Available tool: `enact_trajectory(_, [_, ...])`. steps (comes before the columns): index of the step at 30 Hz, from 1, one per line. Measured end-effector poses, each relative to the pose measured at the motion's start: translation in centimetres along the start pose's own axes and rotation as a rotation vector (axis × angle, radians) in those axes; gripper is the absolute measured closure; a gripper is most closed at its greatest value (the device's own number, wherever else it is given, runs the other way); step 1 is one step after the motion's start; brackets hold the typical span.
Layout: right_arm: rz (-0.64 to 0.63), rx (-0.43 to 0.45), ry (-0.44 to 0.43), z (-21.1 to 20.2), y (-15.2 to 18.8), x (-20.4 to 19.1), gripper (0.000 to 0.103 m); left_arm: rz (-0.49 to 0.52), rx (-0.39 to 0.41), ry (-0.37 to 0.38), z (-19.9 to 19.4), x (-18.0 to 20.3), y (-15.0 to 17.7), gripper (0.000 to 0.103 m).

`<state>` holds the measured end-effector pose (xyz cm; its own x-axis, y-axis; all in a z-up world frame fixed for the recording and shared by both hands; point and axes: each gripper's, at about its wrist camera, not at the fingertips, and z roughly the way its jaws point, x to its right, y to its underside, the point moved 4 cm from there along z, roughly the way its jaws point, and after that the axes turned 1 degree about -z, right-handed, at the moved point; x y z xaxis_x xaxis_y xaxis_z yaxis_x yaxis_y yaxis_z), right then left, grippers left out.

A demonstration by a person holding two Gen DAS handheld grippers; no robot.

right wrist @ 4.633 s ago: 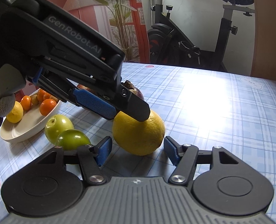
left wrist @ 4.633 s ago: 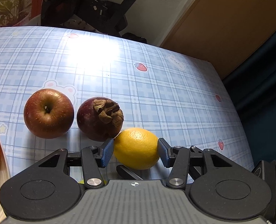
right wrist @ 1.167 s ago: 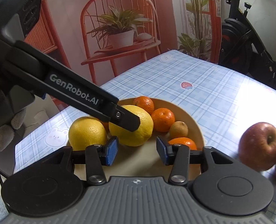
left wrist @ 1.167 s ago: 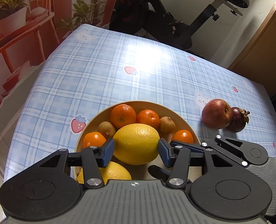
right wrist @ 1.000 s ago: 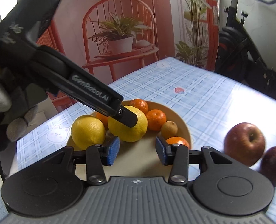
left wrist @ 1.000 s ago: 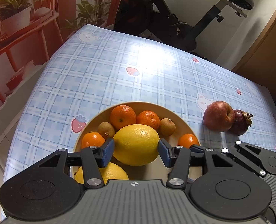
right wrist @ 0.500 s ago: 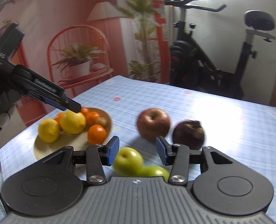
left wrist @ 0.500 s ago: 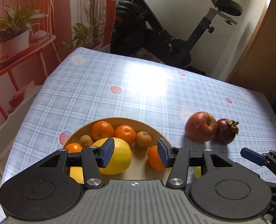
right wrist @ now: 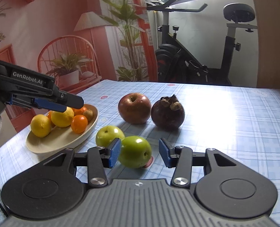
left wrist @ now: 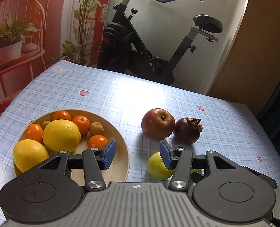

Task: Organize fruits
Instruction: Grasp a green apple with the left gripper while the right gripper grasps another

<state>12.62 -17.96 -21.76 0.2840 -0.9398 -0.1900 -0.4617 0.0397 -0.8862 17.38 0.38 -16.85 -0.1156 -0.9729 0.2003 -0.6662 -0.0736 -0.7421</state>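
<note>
The right gripper [right wrist: 137,155] is opening its jaws around a green fruit [right wrist: 135,151] on the table, pads not pressing it; a second green fruit [right wrist: 109,135] lies just beside it. The left gripper [left wrist: 136,154] hangs empty with its jaws apart, above the gap between the bowl [left wrist: 121,141] and the green fruit. Beyond stand a red apple [left wrist: 158,123] and a dark mangosteen [left wrist: 187,130], touching. The bowl holds two lemons [left wrist: 61,135], small oranges and brown fruits. A blue checked tablecloth [left wrist: 121,94] covers the table; an exercise bike [left wrist: 149,43] stands behind it.
</note>
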Motion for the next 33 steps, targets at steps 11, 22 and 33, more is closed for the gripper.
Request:
enact_trajectory(11, [-0.017, -0.058, -0.033, 1.7, 0.6, -0.3, 0.048, 0.074, 0.034, -0.036, -0.8, 1.1, 1.3, 0.050])
enact_trajectory(22, [-0.036, -0.147, -0.047, 3.6, 0.7, -0.6, 0.042, 0.099, 0.005, -0.008, -0.6, 2.1, 2.9, 0.050])
enact_trajectory(33, [-0.032, -0.134, -0.081, 3.0, 0.8, -0.6, 0.051, 0.091, -0.056, 0.067, 0.1, 3.3, 3.4, 0.060])
